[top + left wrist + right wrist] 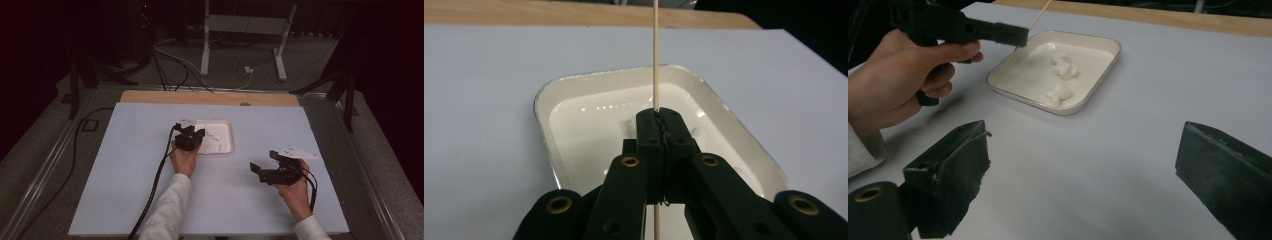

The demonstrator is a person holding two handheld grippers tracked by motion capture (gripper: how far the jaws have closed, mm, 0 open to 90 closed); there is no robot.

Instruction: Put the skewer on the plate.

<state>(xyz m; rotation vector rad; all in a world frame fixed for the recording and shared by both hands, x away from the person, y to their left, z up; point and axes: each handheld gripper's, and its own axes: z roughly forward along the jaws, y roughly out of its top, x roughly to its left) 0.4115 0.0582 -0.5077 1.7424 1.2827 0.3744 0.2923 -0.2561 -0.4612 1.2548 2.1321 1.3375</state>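
Observation:
My left gripper (659, 120) is shut on a thin wooden skewer (656, 55) that stands upright between its jaws, above the near edge of a white tray (589, 115). From the high view, that gripper (196, 134) hovers at the tray's (227, 131) left side. Three white lumps (1063, 70) lie in the tray (1020, 77). The left gripper (1015, 34) and the skewer's tip (1040, 14) also appear at the top left of the right gripper view. My right gripper (1083, 140) is open over bare table, with nothing between its jaws. It (264, 161) sits to the right of the tray and nearer to me.
A pale blue-grey mat (125, 165) covers the table, with a wooden strip (210, 97) along its far edge. A black cable (155, 185) trails from the left gripper toward me. Beyond the table, cables and the legs of a white stand (205, 55) occupy the floor.

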